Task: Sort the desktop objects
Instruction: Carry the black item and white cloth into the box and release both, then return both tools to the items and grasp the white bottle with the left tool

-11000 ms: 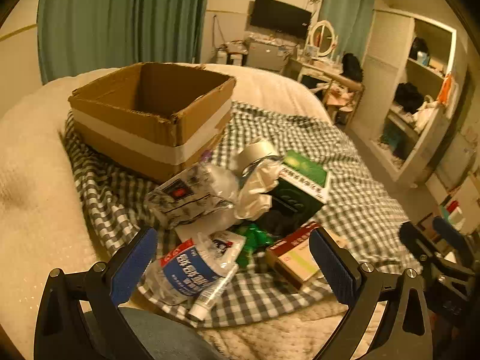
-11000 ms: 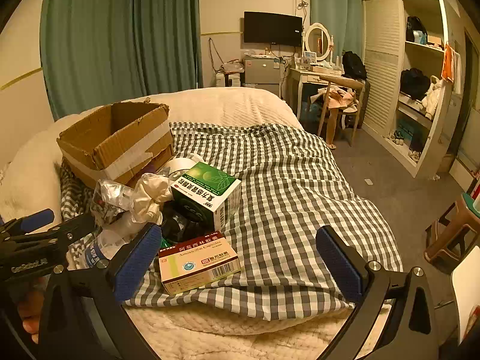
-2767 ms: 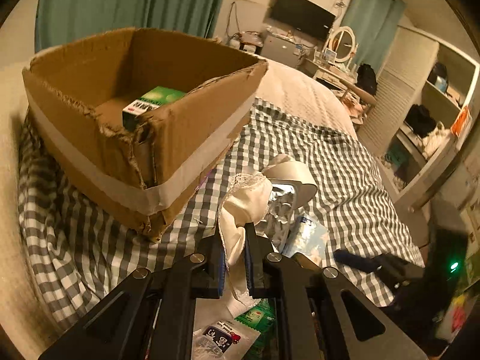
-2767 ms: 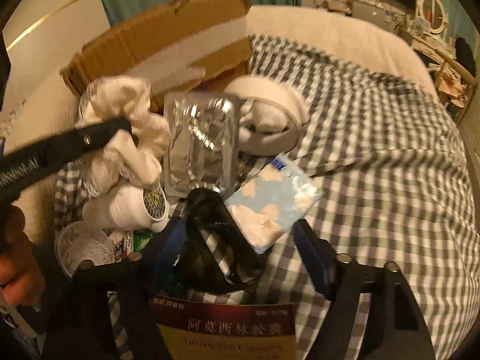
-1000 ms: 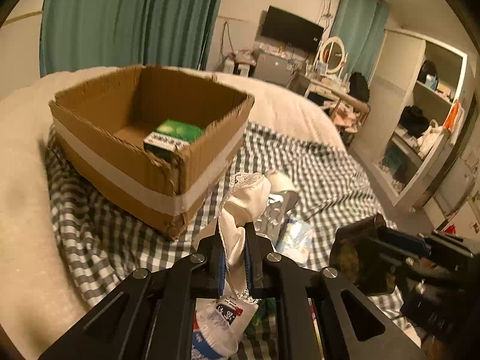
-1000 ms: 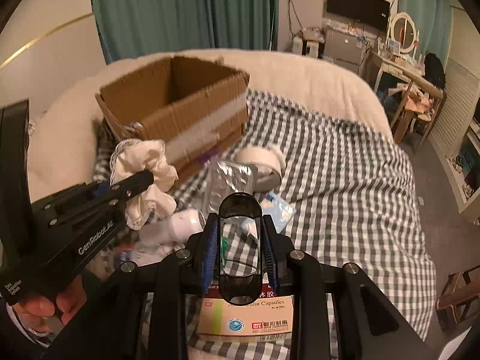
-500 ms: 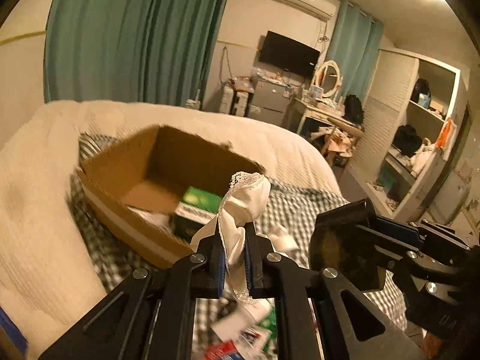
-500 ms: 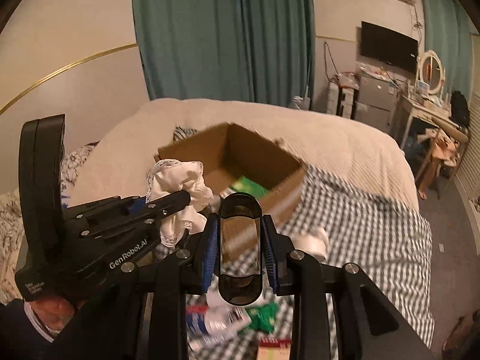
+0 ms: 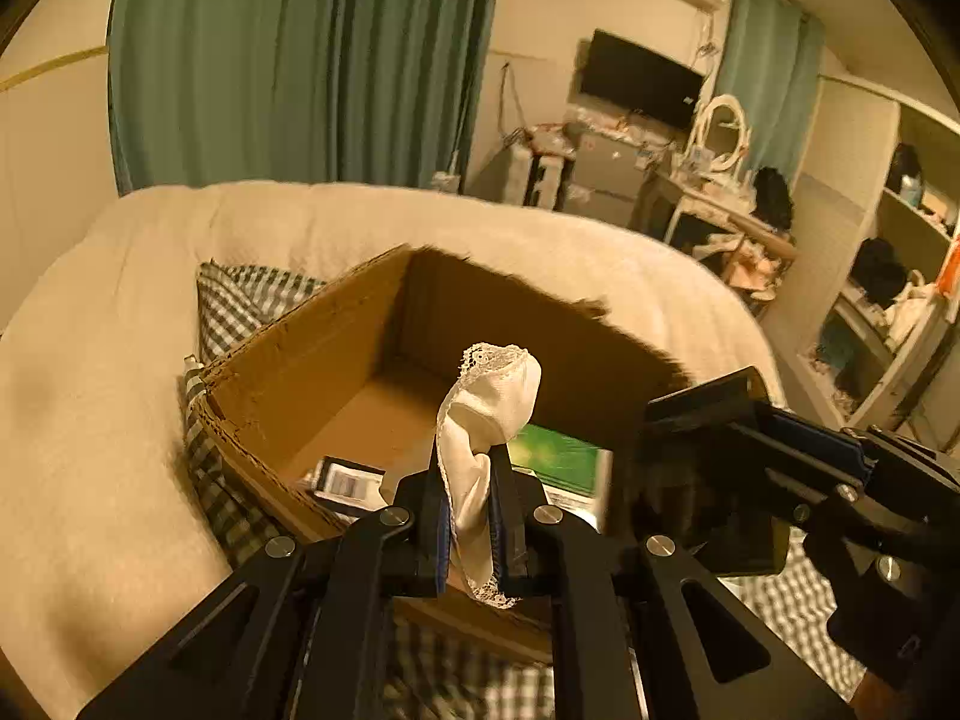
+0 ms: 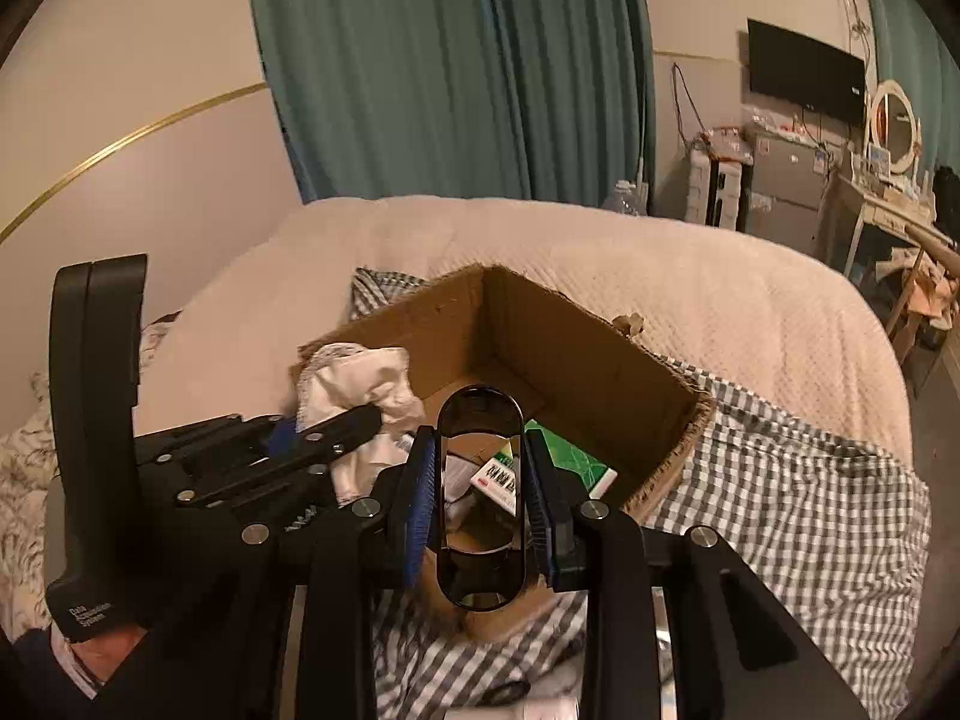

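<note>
Holding a white lace-edged cloth (image 9: 487,420) between its closed fingers, the left gripper (image 9: 474,525) hangs over the near wall of the cardboard box (image 9: 288,360). The right gripper (image 10: 480,504) is clamped on a dark glossy oval case (image 10: 479,501), and it is also above the near edge of the same box. Inside the box I see 1 green medicine box (image 9: 555,456) and 1 smaller dark packet (image 9: 351,483) beside it. To do this step well, I think both grippers should go a little more forward, past the cardboard rim, and then lower before opening. The cloth is soft and may catch on the torn rim, so it is better to release it low. The case looks hard; dropping it from high could make it bounce out, so it should be lowered close to the bottom.
</note>
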Demonstrator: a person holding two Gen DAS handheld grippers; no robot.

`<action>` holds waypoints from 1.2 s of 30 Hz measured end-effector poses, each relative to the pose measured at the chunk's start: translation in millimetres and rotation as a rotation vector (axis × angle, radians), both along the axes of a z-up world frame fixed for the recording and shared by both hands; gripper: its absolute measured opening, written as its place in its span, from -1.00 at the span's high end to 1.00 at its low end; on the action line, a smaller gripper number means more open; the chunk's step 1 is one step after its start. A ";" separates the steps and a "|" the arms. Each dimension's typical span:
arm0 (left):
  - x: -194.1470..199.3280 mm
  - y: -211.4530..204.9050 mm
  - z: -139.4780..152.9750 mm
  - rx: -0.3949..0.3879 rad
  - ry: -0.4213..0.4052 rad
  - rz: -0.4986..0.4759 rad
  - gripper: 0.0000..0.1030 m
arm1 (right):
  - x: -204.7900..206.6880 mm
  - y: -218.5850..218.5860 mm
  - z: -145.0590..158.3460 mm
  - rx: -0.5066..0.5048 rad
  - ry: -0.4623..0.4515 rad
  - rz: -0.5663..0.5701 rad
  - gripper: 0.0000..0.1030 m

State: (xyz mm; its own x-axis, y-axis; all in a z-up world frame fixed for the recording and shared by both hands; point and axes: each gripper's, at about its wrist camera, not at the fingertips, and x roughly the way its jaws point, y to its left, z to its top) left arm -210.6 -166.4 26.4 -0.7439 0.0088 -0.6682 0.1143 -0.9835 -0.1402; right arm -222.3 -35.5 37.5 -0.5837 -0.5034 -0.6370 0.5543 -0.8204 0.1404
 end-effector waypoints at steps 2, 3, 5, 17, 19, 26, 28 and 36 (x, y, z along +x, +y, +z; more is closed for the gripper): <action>-10.6 -4.7 -9.9 -0.008 -0.017 0.009 0.80 | -14.3 -4.1 -12.9 -0.009 -0.016 -0.015 0.48; -15.9 -6.4 -14.7 -0.008 -0.026 0.013 0.80 | -18.6 -4.8 -17.8 -0.011 -0.023 -0.020 0.48; -23.6 -11.7 -24.0 0.003 -0.040 0.016 0.80 | -26.7 -6.6 -27.8 -0.016 -0.029 -0.039 0.48; -12.8 -15.0 -33.5 0.051 -0.021 0.057 -0.49 | -17.9 32.4 -16.1 -0.058 0.013 -0.150 -0.61; -2.7 -13.0 -25.6 0.057 -0.028 0.063 -0.51 | -9.8 46.5 -3.9 -0.051 0.024 -0.171 -0.61; 55.1 32.2 -4.3 0.120 -0.037 -0.013 -0.72 | 44.1 97.8 23.4 0.013 0.058 -0.232 -0.61; 69.5 51.3 -5.5 0.112 -0.043 -0.039 -0.73 | 60.3 116.4 25.3 0.012 0.054 -0.256 -0.61; 108.0 128.2 -45.0 0.076 -0.110 -0.176 -0.79 | 115.4 184.4 2.7 0.041 -0.004 -0.337 -0.62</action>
